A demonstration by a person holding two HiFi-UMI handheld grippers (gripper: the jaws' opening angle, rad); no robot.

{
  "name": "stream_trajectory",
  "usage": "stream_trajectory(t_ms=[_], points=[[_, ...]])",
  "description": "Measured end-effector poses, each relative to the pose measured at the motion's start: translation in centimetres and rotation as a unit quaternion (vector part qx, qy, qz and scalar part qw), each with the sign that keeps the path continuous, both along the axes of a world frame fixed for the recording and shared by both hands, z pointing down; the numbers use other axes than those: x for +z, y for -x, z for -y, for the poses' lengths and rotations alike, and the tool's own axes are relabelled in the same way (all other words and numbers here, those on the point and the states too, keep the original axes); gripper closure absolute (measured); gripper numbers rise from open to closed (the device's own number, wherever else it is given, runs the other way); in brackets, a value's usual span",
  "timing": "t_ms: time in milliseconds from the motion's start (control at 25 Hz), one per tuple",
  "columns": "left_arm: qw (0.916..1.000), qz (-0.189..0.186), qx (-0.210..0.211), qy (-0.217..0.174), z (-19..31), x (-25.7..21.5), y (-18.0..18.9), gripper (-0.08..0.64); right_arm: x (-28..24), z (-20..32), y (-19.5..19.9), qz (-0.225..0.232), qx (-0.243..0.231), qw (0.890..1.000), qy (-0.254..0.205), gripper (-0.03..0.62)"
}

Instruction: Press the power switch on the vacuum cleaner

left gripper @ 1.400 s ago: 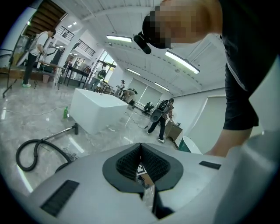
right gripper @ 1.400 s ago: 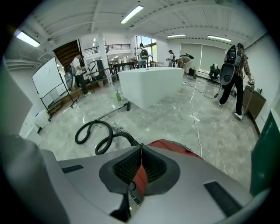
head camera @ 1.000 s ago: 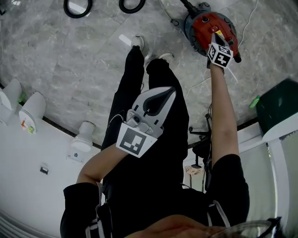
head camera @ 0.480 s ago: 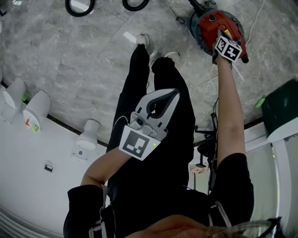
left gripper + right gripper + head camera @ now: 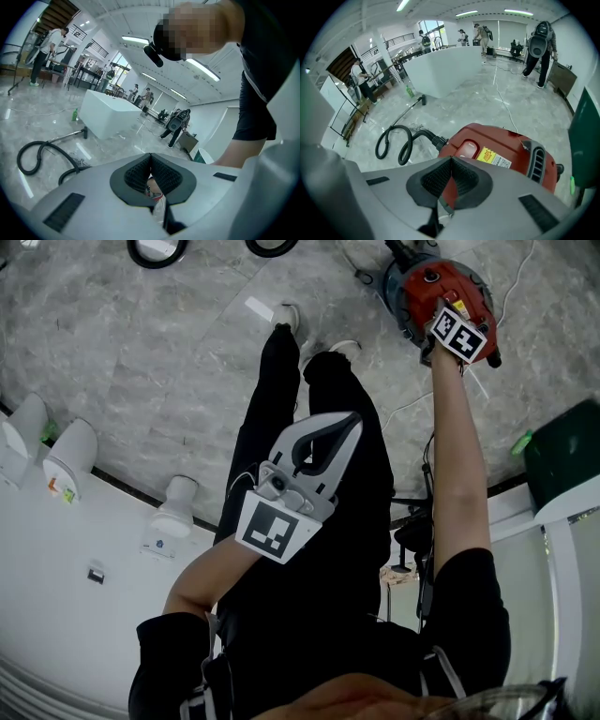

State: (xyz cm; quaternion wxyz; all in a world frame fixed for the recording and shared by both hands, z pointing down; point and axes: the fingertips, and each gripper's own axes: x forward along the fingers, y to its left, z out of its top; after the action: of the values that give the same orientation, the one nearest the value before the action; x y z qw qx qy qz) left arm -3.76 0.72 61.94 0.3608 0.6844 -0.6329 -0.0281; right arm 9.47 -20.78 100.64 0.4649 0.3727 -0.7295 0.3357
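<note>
The red vacuum cleaner [image 5: 424,285] stands on the grey marble floor at the top right of the head view. My right gripper [image 5: 437,309] is shut and reaches down over its top, the marker cube just behind. In the right gripper view the shut tips [image 5: 451,159] hover just in front of the red body [image 5: 511,152]. A pale oval switch [image 5: 468,149] sits slightly right of the tips, and I cannot tell whether they touch it. My left gripper [image 5: 353,418] is shut on nothing and held at waist height, far from the vacuum.
The black hose [image 5: 401,138] curls on the floor left of the vacuum. A white cable [image 5: 511,277] trails at its right. A dark green bin [image 5: 562,460] stands at right, white fixtures [image 5: 70,456] at left. A white counter [image 5: 445,68] and several people stand farther off.
The head view shifted slightly, so the vacuum and right gripper sit a little higher and further right. The right gripper stays over the vacuum's top; the left barely moved.
</note>
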Motion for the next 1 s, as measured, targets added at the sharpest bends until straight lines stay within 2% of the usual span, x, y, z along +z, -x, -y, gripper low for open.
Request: stream_trajectory(t_ms=[240,480,680,760,1000], points=[[1.0000,-0.004,-0.002,0.004,-0.1,0.4,0.7,0.541,-0.2,0.2,-0.3,0.002,0.004,1.000,0.009,0.574],[0.9999,-0.010,-0.001,0.004,0.1,0.4,0.8,0.541,0.0,0.1,-0.8,0.013,0.058,0.998,0.032,0.574],[0.9999,-0.013,-0.004,0.005,0.3,0.8,1.4,0.541,1.0,-0.2,-0.8,0.001,0.029,0.998,0.058,0.574],[0.9999,-0.014,-0.004,0.008,0.3,1.1,1.8,0.541,1.1,0.0,-0.6,0.000,0.031,0.997,0.066,0.574],[0.9997,-0.021,-0.002,0.010,0.7,1.4,1.7,0.541,1.3,-0.1,-0.6,-0.001,0.015,0.998,0.062,0.574]])
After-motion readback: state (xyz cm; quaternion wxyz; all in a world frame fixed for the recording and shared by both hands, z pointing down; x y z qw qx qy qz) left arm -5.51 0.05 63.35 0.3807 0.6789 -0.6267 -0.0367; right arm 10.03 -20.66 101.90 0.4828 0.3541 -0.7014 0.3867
